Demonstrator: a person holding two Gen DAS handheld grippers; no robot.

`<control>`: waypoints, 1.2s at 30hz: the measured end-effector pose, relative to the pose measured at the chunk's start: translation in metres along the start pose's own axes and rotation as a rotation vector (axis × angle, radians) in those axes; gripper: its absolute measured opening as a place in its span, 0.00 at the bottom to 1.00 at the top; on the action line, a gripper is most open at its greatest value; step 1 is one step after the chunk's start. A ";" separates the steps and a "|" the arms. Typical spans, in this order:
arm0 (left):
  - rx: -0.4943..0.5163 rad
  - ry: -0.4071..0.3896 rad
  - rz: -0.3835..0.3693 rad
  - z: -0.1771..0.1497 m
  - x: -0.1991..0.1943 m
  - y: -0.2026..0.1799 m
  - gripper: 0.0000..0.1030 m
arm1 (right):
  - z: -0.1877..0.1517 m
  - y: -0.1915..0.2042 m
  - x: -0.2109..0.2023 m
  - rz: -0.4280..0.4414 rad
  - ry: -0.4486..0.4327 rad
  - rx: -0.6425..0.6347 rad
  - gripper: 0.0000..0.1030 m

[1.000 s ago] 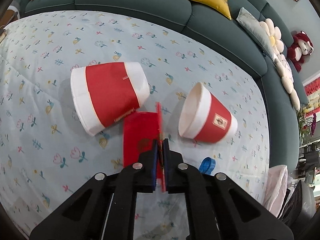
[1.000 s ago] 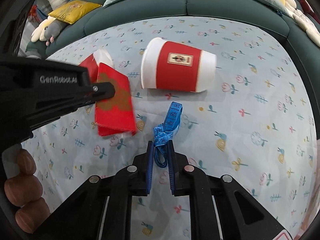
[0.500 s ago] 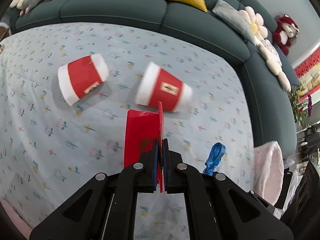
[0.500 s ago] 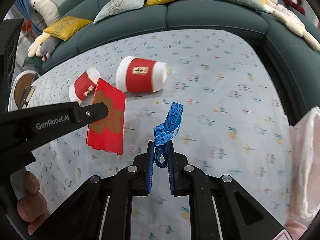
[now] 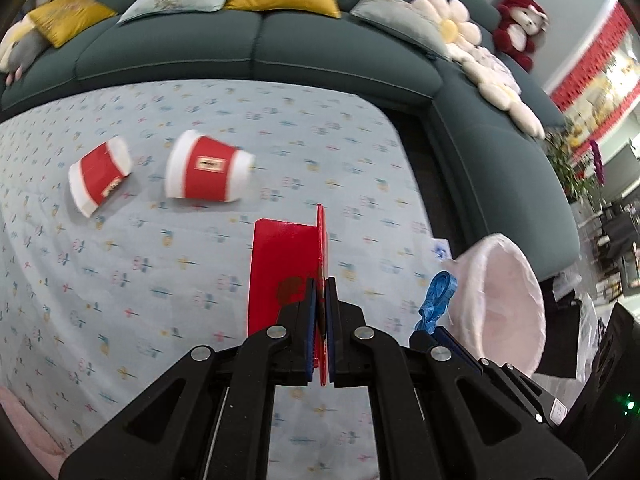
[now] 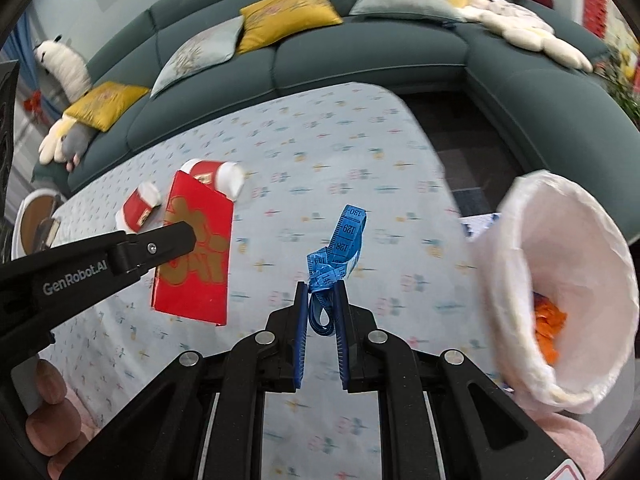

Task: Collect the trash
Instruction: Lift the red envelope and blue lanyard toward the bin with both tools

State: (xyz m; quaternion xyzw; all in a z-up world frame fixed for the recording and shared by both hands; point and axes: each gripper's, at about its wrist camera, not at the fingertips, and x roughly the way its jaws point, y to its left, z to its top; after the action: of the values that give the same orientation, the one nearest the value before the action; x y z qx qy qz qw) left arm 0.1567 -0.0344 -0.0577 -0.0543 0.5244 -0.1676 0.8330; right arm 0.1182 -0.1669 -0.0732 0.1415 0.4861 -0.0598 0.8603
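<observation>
a: what is the left gripper point(image 5: 320, 292) carrying?

b: its jaws are pinching almost fully together on a red envelope point(image 5: 286, 268), which is hanging clear above the flowered tablecloth point(image 5: 200, 264). from the right wrist view the same envelope point(image 6: 196, 248) is showing a gold pattern on its face, with the left gripper point(image 6: 188, 236) clamping it near the middle.

a: and the right gripper point(image 6: 322, 292)?

b: its jaws are standing only a narrow way apart, gripping a bunched blue measuring tape point(image 6: 340, 248). a loop is sticking up past the fingertips and another is drooping between the blue pads point(image 6: 300, 328). in the left wrist view the tape point(image 5: 438, 300) is showing just beside the bin's rim.

a: where is the bin sitting?

b: a bin lined with a pale pink bag point(image 6: 560, 280) is standing off the table's right edge, close to the tape. something orange point(image 6: 550, 328) is lying inside it.

a: is anything lying on the table?

b: two red and white paper cups point(image 5: 100, 176) point(image 5: 208, 172) are lying on their sides near each other on the cloth, well apart from both grippers. a dark green sofa point(image 5: 256, 52) with yellow and grey cushions is curving behind the table. fingers point(image 6: 48, 420) are wrapping the left handle at the lower left.
</observation>
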 end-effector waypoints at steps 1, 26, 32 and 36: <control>0.010 0.000 -0.003 -0.002 -0.001 -0.007 0.04 | -0.001 -0.007 -0.004 -0.004 -0.006 0.009 0.12; 0.286 0.019 -0.100 -0.040 0.003 -0.181 0.04 | -0.029 -0.167 -0.075 -0.109 -0.113 0.240 0.12; 0.324 0.035 -0.132 -0.044 0.010 -0.209 0.04 | -0.032 -0.191 -0.080 -0.123 -0.122 0.288 0.12; 0.321 0.053 -0.152 -0.042 0.017 -0.220 0.06 | -0.032 -0.202 -0.079 -0.127 -0.123 0.304 0.12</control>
State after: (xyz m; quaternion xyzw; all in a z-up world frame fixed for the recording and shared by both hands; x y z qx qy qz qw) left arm 0.0776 -0.2426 -0.0327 0.0444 0.5070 -0.3133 0.8018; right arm 0.0024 -0.3524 -0.0586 0.2350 0.4260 -0.1954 0.8515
